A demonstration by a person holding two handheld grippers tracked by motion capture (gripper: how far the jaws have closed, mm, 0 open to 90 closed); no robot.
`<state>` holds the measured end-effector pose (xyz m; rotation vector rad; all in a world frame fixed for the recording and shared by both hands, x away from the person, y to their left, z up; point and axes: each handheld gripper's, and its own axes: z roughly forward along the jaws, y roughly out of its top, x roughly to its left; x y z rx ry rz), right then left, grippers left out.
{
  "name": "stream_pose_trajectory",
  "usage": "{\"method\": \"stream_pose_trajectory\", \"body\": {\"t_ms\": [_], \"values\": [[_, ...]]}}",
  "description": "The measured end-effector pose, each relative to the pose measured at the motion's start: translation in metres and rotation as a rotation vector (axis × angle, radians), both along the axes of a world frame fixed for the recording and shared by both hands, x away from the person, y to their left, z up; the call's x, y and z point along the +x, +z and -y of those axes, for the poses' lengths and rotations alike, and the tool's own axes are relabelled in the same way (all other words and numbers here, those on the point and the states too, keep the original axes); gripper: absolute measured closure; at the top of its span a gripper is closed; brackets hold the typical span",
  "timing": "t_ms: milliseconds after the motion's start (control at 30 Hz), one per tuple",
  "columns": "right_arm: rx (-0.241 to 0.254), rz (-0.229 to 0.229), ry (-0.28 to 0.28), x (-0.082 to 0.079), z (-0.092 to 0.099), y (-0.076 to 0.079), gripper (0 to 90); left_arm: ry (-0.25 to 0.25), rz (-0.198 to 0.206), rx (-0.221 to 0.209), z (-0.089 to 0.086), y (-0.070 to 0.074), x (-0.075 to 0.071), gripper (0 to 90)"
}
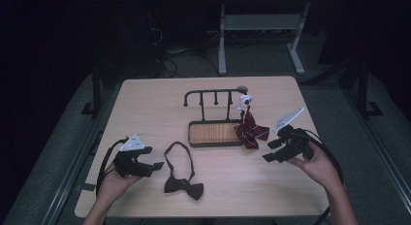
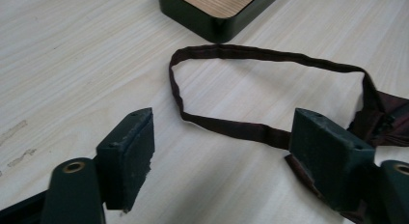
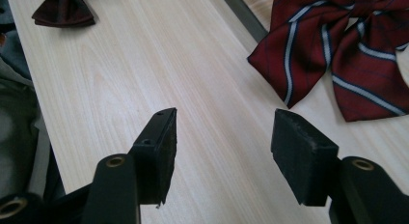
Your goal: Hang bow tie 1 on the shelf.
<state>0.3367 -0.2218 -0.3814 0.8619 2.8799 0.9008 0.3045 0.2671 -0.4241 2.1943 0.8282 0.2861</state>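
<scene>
dark bow tie (image 1: 183, 185) lying near-left on the wooden table (image 1: 145, 104), strap looping toward the far side | left gripper (image 2: 222, 151) sitting over the strap, jaws apart, nothing pinched | right gripper (image 3: 222, 147) hovering near the striped red bow (image 3: 337, 55), jaws apart | probably feeling soft, light, floppy, so I'm thinking grab the strap | dim room behind the rack (image 1: 213, 96)

Light wooden table (image 1: 145, 104); beyond it, a white desk frame (image 1: 261, 26) on grey floor.
</scene>
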Motion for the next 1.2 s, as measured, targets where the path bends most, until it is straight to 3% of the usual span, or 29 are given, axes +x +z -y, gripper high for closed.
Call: {"method": "stream_pose_trajectory", "body": {"t_ms": [100,400,567,667,800,833,900,1200], "values": [[-0.012,0.001,-0.002,-0.004,-0.001,-0.006,40.3,-0.009,-0.034,0.014,0.0,-0.002,0.008,29.1],[0.0,0.029,-0.005,-0.011,-0.003,-0.013,39.8,-0.04,-0.057,0.061,0.007,0.003,0.022,32.9],[-0.013,0.016,-0.009,-0.012,-0.003,-0.017,39.3,-0.046,-0.079,0.057,0.012,0.003,0.031,34.7],[-0.015,0.009,-0.011,-0.012,-0.004,-0.021,38.8,-0.064,-0.093,0.098,0.016,0.004,0.036,36.0],[-0.022,0.001,-0.014,-0.012,-0.004,-0.024,38.2,-0.061,-0.103,0.106,0.019,0.005,0.041,38.3],[-0.025,0.003,-0.011,-0.012,-0.004,-0.025,38.2,-0.052,-0.11,0.081,0.019,0.003,0.044,39.8],[-0.022,0.009,-0.011,-0.013,-0.005,-0.024,38.1,-0.048,-0.129,0.114,0.02,0.0,0.048,40.0],[-0.017,0.014,-0.011,-0.015,-0.004,-0.021,37.9,-0.03,-0.178,0.106,0.023,-0.007,0.063,50.2]]}}
